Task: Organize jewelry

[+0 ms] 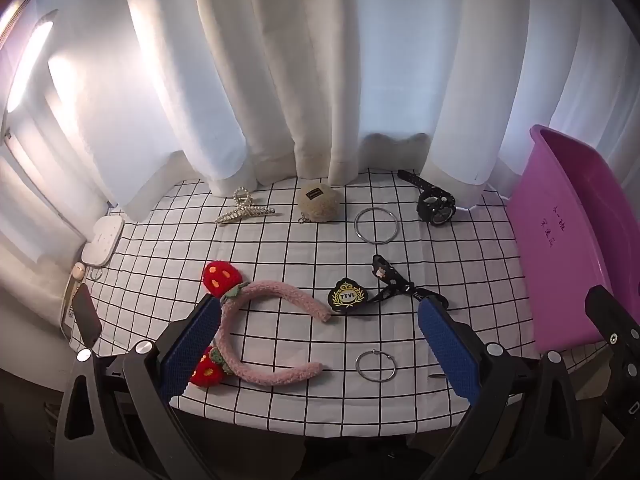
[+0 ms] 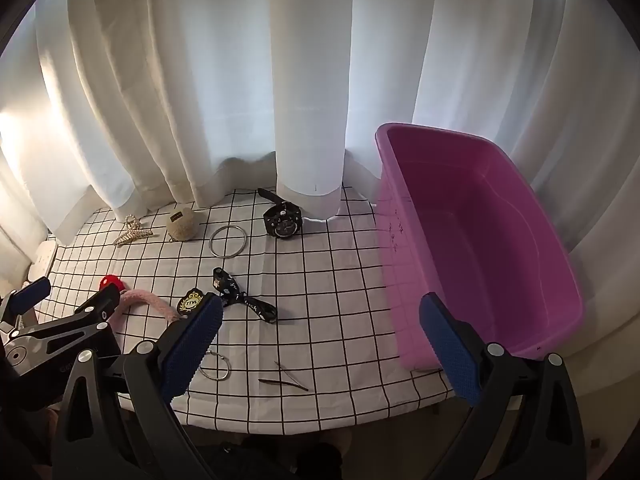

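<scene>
The purple tub (image 2: pixel 480 240) is taken as the landmark, and all the pieces are found on the checked cloth (image 2: pixel 340 300) to the left of it, none inside it as far as can be seen. Both grippers are held wide apart and nothing is gripped by either. The left gripper (image 1: pixel 320 344) is placed well away from the tub, and the pink headband (image 1: pixel 272 320) lies directly in front of it, the near blue pad (image 1: pixel 192 344) being just beside the band where the strawberries are fixed (contact cannot be confirmed). The headband is laid as an arc whose opening is turned toward the tub, so its long axis runs roughly from the near edge of the cloth to the far one. The right gripper (image 2: pixel 320 344) is held nearer to the tub, with its right finger in front of the tub wall. Between its fingers the tweezers (image 2: pixel 286 376) are seen, and the small ring (image 2: pixel 216 368) is partly hidden behind its left pad. Farther from the tub edge are found the crest badge (image 1: pixel 347 295) with its black lanyard (image 1: pixel 390 284), the large ring (image 1: pixel 376 226), the black watch (image 1: pixel 434 204), the beige pompom (image 1: pixel 319 202) and the pearl claw clip (image 1: pixel 244 210). It is judged that the headband is best reached by the left gripper, and that a carry across toward the tub is then required.
</scene>
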`<state>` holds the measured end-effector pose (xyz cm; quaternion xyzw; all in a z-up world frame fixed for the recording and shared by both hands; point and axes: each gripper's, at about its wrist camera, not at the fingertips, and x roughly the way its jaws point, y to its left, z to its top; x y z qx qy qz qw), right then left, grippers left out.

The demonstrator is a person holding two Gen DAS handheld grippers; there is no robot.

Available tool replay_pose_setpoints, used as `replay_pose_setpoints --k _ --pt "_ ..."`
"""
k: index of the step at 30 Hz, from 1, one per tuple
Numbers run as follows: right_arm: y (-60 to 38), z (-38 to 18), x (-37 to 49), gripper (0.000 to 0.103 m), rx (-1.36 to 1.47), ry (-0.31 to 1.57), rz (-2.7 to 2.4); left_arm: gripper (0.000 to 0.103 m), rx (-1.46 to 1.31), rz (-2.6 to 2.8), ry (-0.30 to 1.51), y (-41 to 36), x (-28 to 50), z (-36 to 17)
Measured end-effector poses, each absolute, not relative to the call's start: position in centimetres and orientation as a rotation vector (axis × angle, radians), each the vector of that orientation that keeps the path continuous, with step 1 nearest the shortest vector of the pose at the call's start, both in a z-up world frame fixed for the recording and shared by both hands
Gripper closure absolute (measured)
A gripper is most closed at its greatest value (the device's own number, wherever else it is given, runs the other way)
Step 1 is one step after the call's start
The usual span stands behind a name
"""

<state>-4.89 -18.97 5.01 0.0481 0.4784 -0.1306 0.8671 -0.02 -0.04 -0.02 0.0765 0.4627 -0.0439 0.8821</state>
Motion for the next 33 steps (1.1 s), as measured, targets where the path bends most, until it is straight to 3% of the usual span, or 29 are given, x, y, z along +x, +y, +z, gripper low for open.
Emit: replay_pose_setpoints --k 33 --pt "-18.96 5.20 -4.83 0.009 0.112 1.000 -0.268 0.006 0.158 -0.090 0.976 -0.06 0.67 0.34"
